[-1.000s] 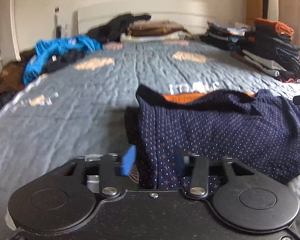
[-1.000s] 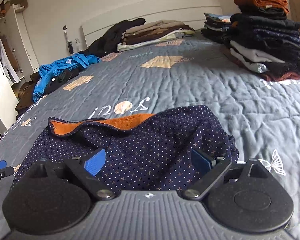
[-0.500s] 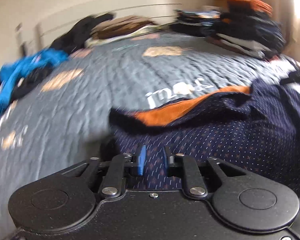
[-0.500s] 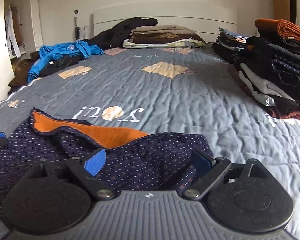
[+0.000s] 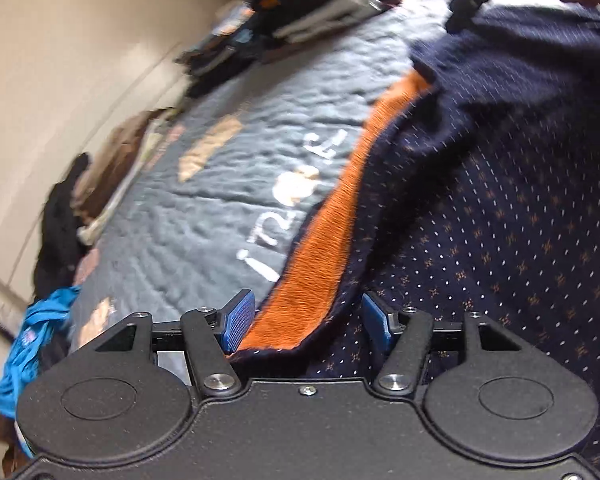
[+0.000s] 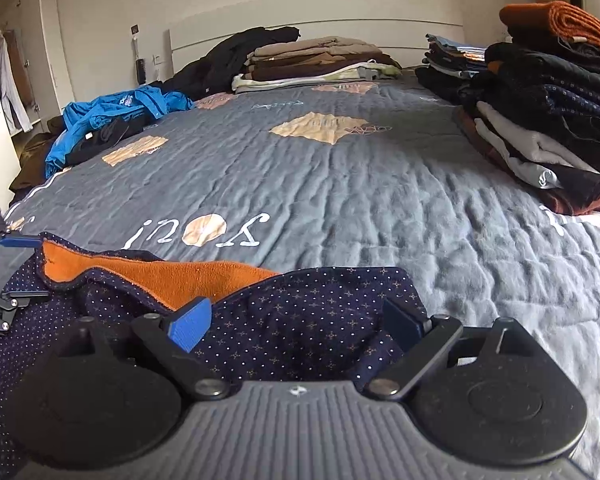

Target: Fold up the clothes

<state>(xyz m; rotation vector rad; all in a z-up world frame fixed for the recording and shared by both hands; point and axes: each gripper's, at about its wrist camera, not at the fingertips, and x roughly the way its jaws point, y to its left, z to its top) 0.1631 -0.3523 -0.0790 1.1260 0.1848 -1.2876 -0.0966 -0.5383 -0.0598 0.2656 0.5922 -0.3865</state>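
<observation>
Dark blue dotted cloth [image 6: 300, 320] with a fuzzy orange inside [image 6: 188, 276], lying crumpled at the near end of the bed [image 6: 340, 184]. Orange edge turned up along the far side of it.

Left claw [image 5: 307, 322] tipped over sideways, fingers [image 5: 238, 320] apart, with the orange edge lying loose in the gap. Not pinched. Right claw [image 6: 296, 322] spread wide and low over the other end of the cloth, blue pads not squeezing it.

Grey quilt on the bed, with tan patches [image 6: 324, 128] and white curly letters [image 6: 204, 232] just past the cloth. Tall stack of folded dark clothes [image 6: 552, 120] on the right side, an orange roll [image 6: 564, 24] on top. Flat pile of brown and tan folded things [image 6: 320, 60] by the headboard, a black heap [image 6: 236, 56] beside it. Bright blue top [image 6: 112, 116] bunched up on the left side, well apart from the cloth. Left view blurry.
</observation>
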